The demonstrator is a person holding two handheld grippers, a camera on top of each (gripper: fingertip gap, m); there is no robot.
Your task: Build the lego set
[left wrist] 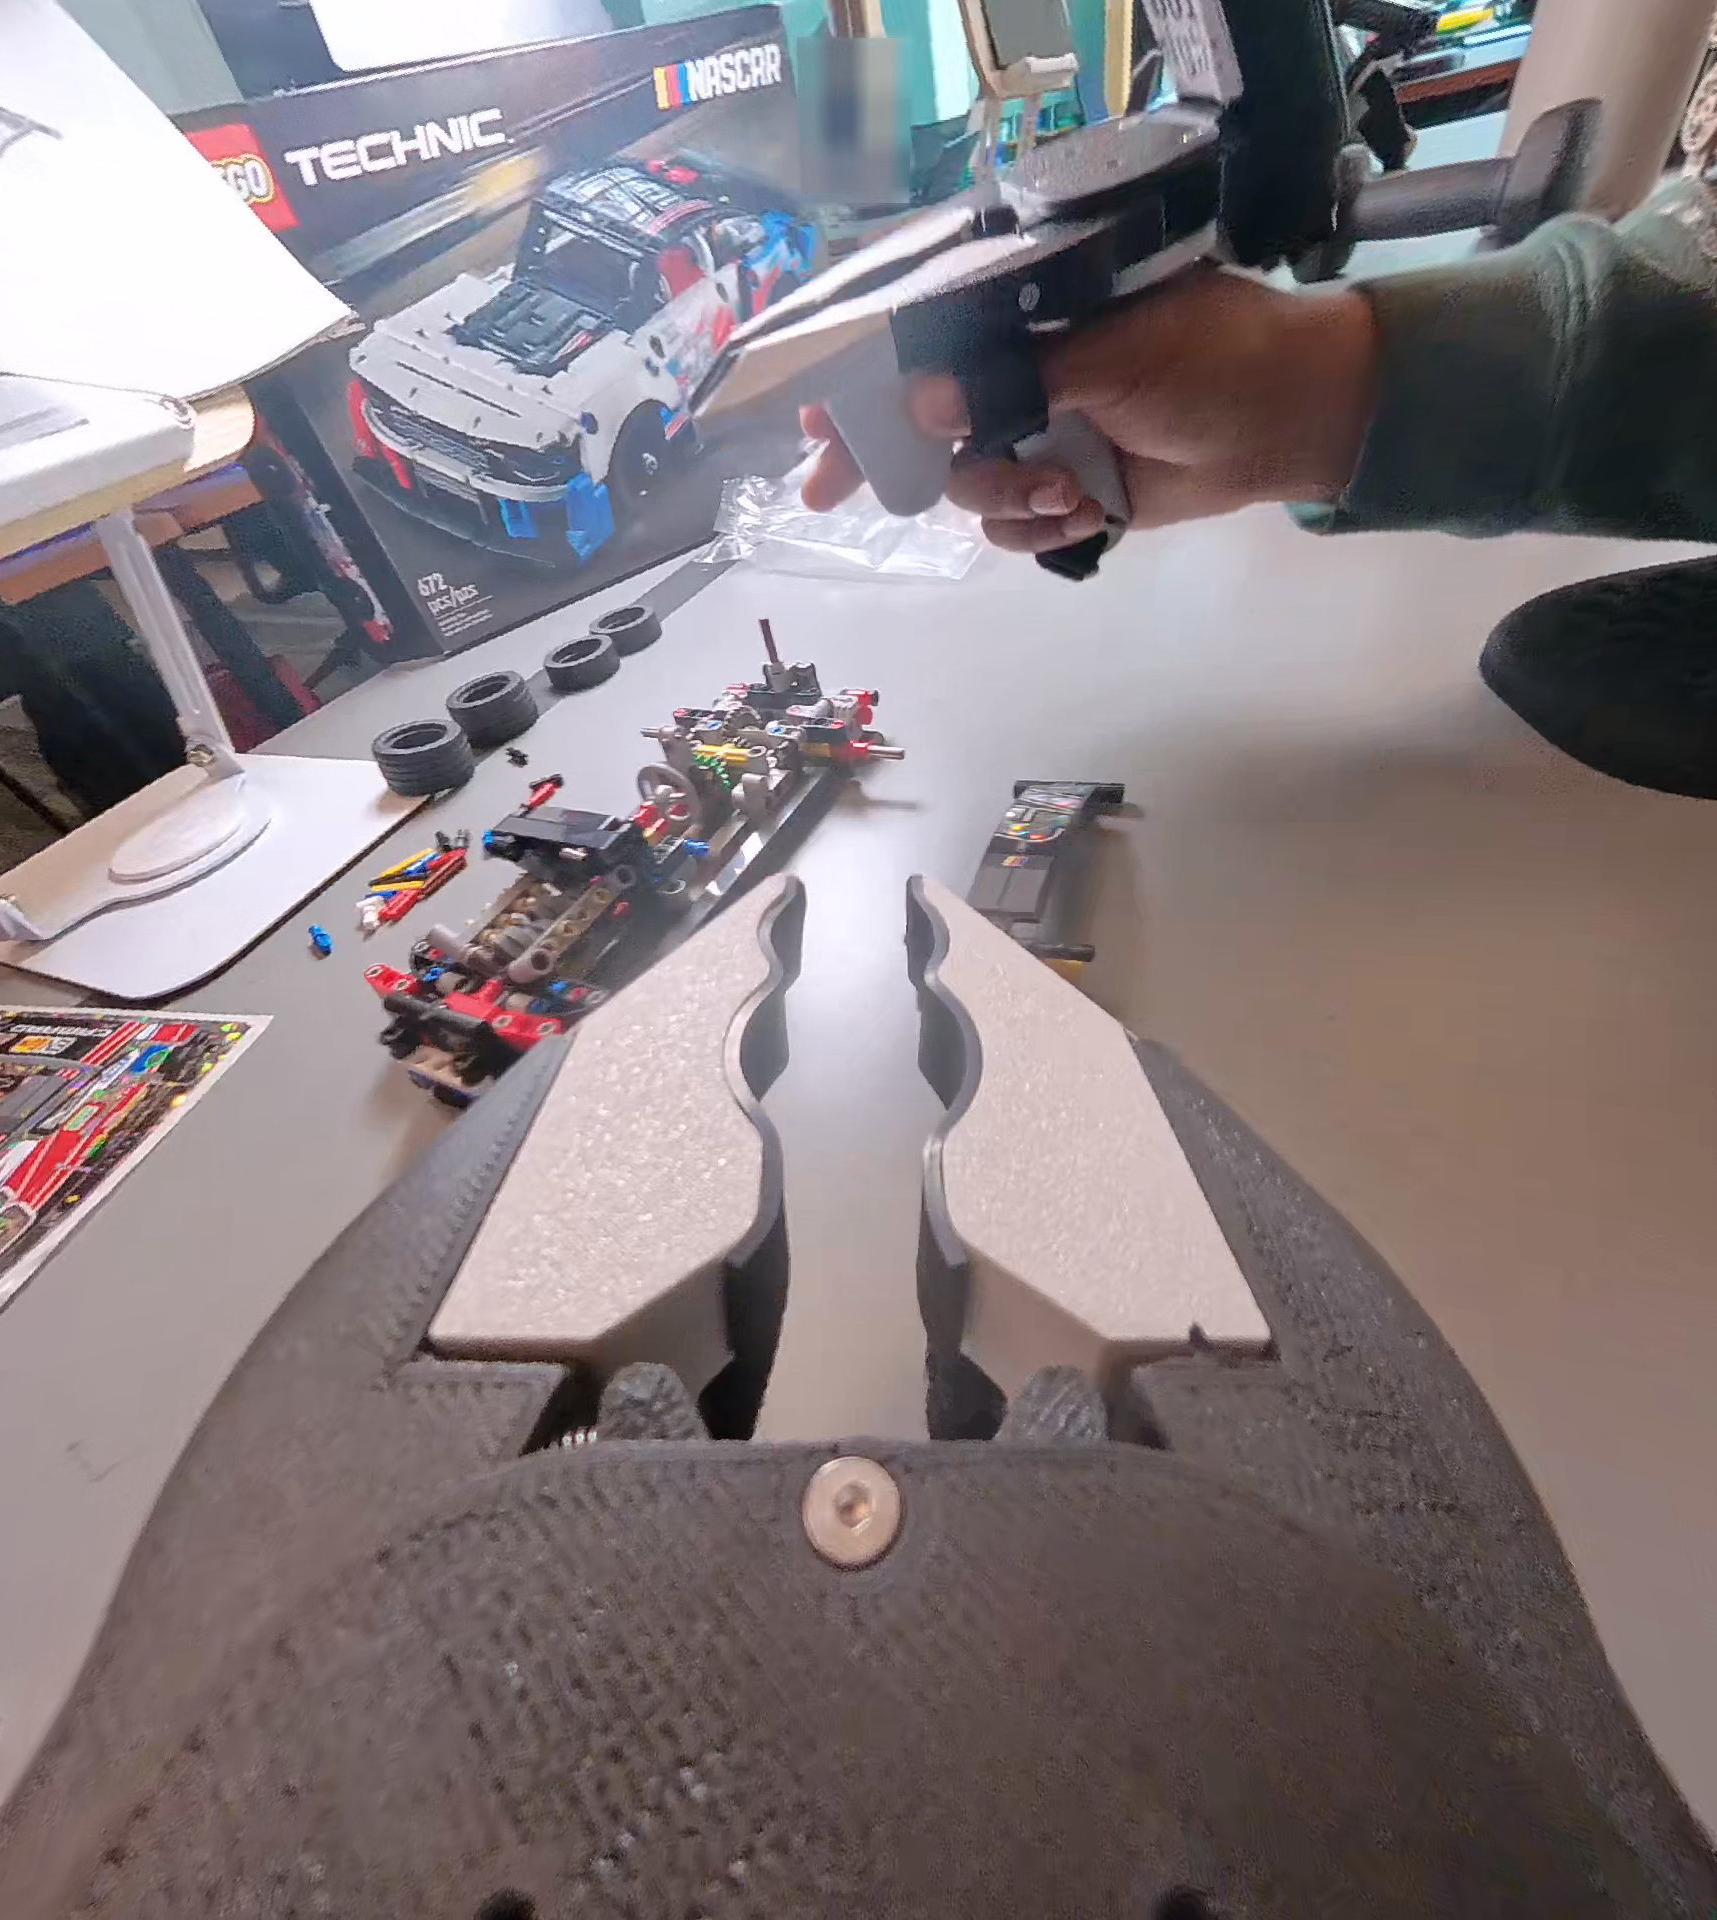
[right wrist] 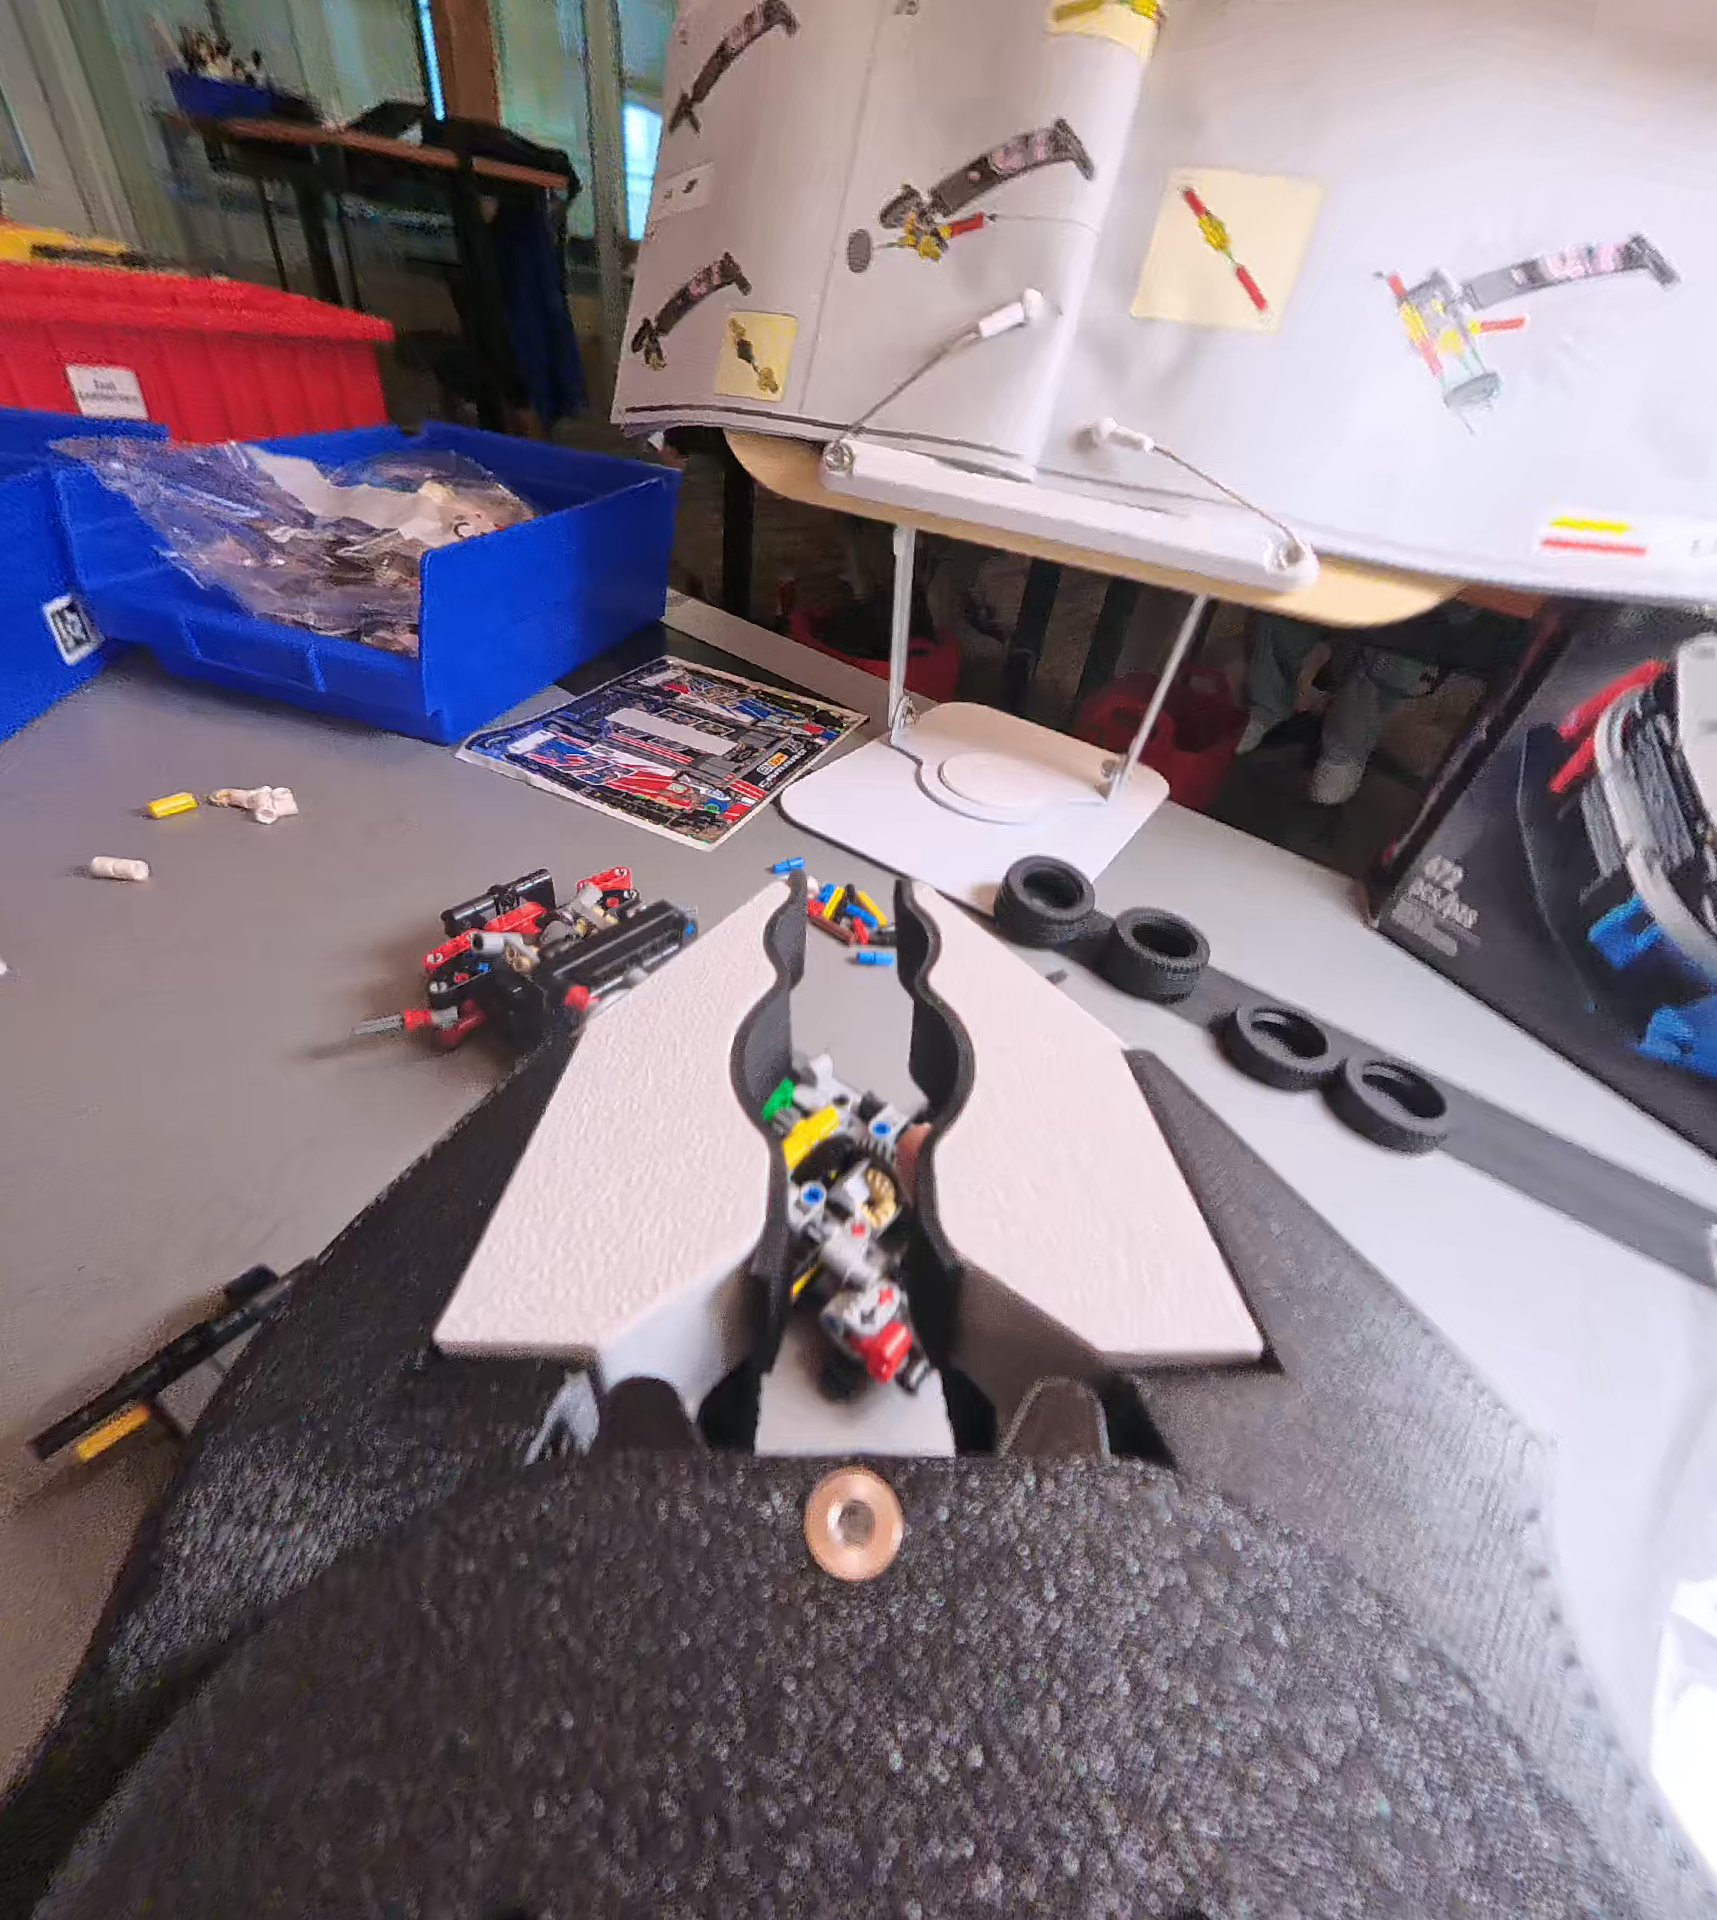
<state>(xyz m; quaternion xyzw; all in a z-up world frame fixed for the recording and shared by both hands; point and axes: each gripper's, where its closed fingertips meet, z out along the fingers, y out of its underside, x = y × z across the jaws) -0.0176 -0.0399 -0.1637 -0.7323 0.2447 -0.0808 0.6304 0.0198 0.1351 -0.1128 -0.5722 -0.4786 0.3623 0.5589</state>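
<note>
A long, partly built Lego chassis of grey, black and red parts lies on the grey table. My left gripper is open and empty, low over the table just short of the chassis's near side. My right gripper is held up in the air by a hand, well above the chassis. In the right wrist view my right gripper is open and empty. The chassis shows below through the gap, with its red end off to the left. Loose pins lie past the fingertips.
Several black tyres line up by the set box. A black stickered panel lies right of the chassis. A sticker sheet, the book stand with open instructions, blue bins, small white pieces and a plastic bag surround them. My hands' fingertips stand some 20 cm from each other.
</note>
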